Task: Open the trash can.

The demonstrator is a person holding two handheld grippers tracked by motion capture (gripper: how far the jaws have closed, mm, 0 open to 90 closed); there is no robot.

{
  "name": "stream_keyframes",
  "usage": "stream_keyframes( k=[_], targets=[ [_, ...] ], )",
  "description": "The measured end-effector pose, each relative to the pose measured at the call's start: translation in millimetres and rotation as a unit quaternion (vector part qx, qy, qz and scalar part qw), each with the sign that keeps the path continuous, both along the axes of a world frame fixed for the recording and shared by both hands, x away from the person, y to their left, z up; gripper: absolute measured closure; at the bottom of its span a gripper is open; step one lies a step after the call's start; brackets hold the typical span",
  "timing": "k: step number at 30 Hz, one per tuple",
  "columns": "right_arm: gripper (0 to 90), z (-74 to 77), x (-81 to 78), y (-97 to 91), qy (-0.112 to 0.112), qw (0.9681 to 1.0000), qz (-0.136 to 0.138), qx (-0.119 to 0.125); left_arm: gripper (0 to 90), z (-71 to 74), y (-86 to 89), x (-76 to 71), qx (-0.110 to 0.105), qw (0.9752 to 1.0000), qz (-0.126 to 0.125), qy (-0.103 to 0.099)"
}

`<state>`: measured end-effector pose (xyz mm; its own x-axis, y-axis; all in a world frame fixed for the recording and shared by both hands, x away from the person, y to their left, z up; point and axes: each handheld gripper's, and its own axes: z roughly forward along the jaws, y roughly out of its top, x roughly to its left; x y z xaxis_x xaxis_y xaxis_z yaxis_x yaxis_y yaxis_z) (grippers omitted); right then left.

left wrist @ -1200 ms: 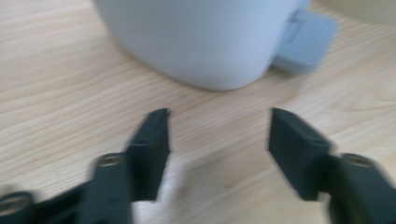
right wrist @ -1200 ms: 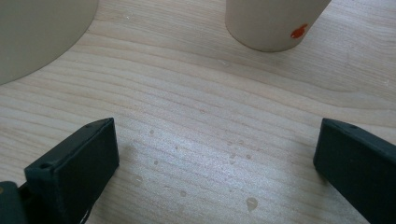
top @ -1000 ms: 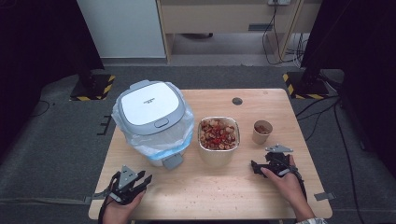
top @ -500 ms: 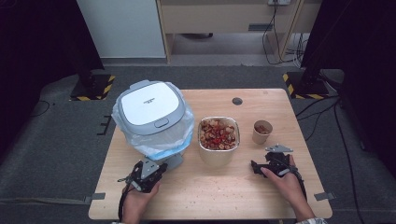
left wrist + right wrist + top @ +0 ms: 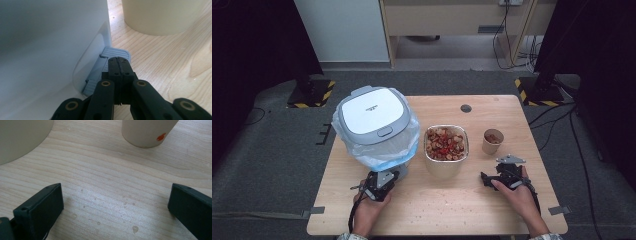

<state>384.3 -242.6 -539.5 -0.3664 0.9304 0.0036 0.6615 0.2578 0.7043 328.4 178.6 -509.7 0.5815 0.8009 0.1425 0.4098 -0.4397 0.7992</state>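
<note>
On the tabletop (image 5: pixel 492 220), the bag-lined pedal bin (image 5: pixel 374 127) stands at nine o'clock of the food bowl (image 5: pixel 446 145). Its grey pedal (image 5: pixel 113 53) lies just ahead of the left gripper (image 5: pixel 120 65), jaws pressed together, holding nothing. The right gripper (image 5: pixel 115 202) rests with jaws wide apart, empty, at five o'clock of the bowl.

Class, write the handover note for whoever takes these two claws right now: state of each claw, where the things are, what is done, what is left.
Left claw: shut, empty, tips at the grey pedal at the foot of the bin.
Right claw: open, empty, resting on the table below the paper cup.
Food container: full, between bin and cup.
Done: left claw is at the pedal.
Left: bin lid is down; probably press the pedal, then tip the food in.
</note>
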Motion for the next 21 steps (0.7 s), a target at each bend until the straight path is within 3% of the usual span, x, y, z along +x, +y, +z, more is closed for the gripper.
stream_keyframes(
  k=[2,5,8,11,18,21],
  targets=[
    [0.6,0.0,0.0,-0.1,0.000,1.0000,0.000,0.000,89.8,-3.1,-0.2,3.2,0.016,0.9998,-0.007,0.000],
    [0.6,0.0,-0.1,-0.1,0.000,1.0000,0.000,0.000,89.7,-4.0,-0.4,3.6,0.012,0.9999,-0.003,0.000],
    [0.6,-0.1,-0.2,0.0,0.000,1.0000,0.000,0.000,89.7,-5.4,-4.1,3.3,0.033,0.9995,0.002,0.001],
    [0.6,-0.1,-0.5,-0.1,-0.001,1.0000,0.001,-0.001,89.8,-6.5,-3.6,3.9,0.023,0.9997,0.008,0.009],
    [0.6,0.0,-1.0,-0.1,0.000,1.0000,0.002,-0.001,89.9,-10.8,-5.5,4.7,0.036,0.9992,0.009,0.014],
    [0.6,0.0,-1.0,-0.1,0.000,1.0000,0.002,0.000,89.9,-13.5,-5.3,6.4,0.032,0.9991,0.012,0.024]
  ],
)
